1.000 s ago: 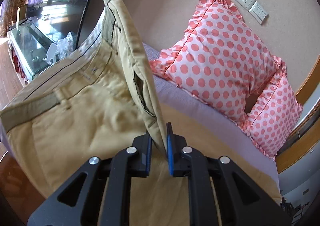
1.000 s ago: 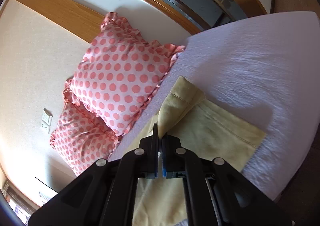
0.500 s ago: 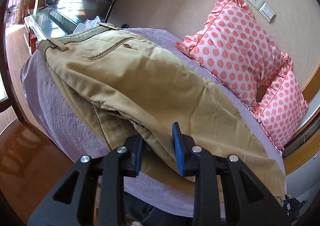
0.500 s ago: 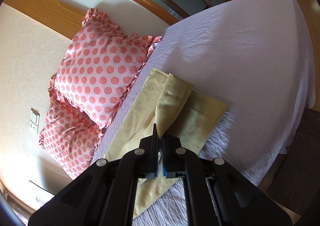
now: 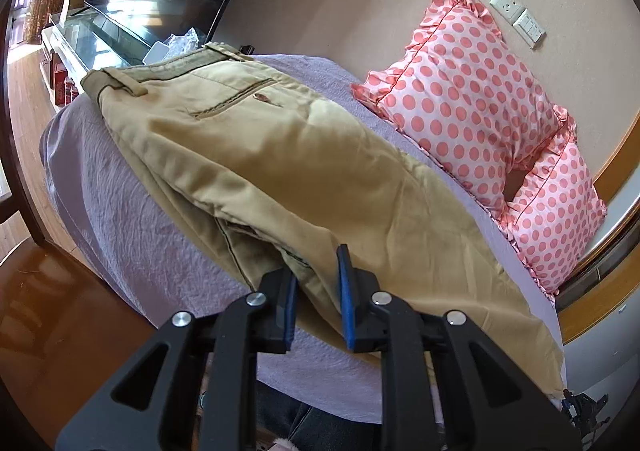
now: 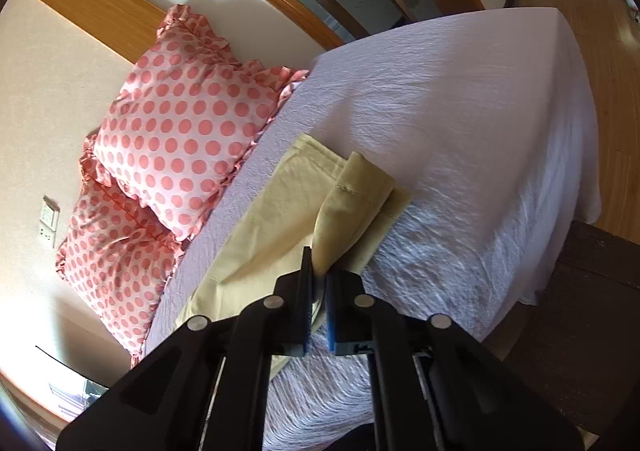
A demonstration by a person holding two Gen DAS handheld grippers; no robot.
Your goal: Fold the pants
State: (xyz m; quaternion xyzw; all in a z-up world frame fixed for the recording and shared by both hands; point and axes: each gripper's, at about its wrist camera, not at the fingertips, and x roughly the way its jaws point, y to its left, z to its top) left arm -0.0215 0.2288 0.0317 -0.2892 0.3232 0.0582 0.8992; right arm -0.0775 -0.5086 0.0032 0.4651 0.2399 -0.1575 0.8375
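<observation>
Tan cotton pants (image 5: pixel 304 171) are lying folded lengthwise across the lavender-sheeted bed (image 5: pixel 120 227), filling mid-frame. Left gripper (image 5: pixel 316 291) fingers are parted, straddling the near fabric edge, not clamping. Right gripper (image 6: pixel 319 303) fingers are pinching a pant-leg cuff (image 6: pixel 352 203), lower centre. Pink polka-dot pillows (image 5: pixel 472 91) are sitting upper right.
</observation>
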